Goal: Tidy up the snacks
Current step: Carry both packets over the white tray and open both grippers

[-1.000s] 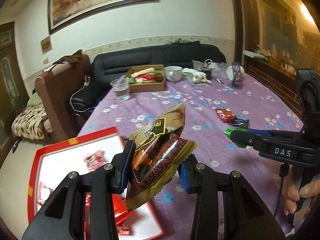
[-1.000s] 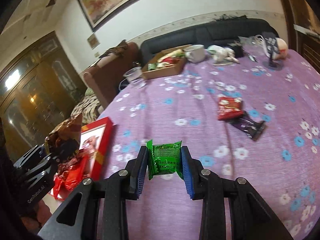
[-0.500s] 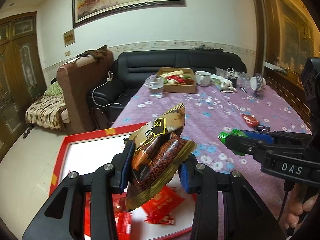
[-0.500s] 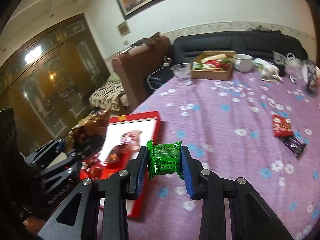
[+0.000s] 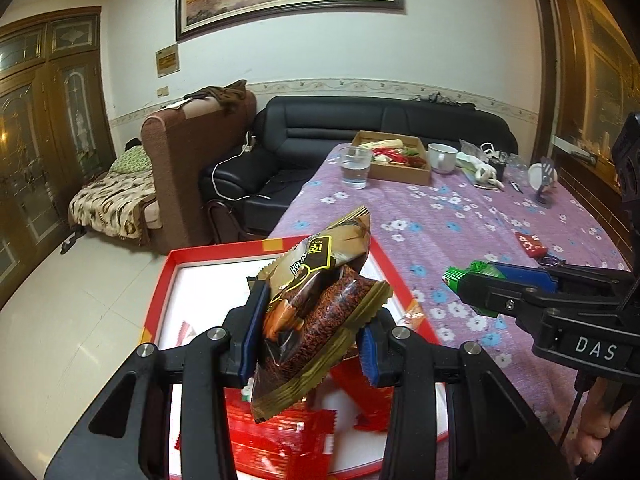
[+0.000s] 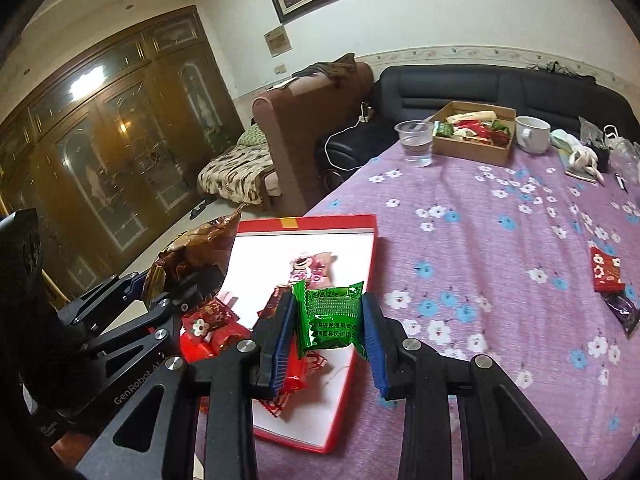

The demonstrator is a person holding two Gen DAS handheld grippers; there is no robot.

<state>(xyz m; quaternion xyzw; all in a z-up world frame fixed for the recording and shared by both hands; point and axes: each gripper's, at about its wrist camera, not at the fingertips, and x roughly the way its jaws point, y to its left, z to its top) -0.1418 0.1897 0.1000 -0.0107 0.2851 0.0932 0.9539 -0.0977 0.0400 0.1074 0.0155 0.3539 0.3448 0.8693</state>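
My left gripper is shut on a brown and gold snack bag and holds it above the red box at the table's near left corner. The bag also shows in the right wrist view. My right gripper is shut on a green snack packet, held above the box's right rim. The packet also shows in the left wrist view. Several red packets lie in the white-floored box.
A red packet and a dark purple packet lie on the purple flowered tablecloth at right. At the far end stand a plastic cup of water, a cardboard box of snacks and a white mug. Sofas stand beyond.
Both grippers have moved left with their snacks, from above the tablecloth to above the red box. Both grips are unchanged.
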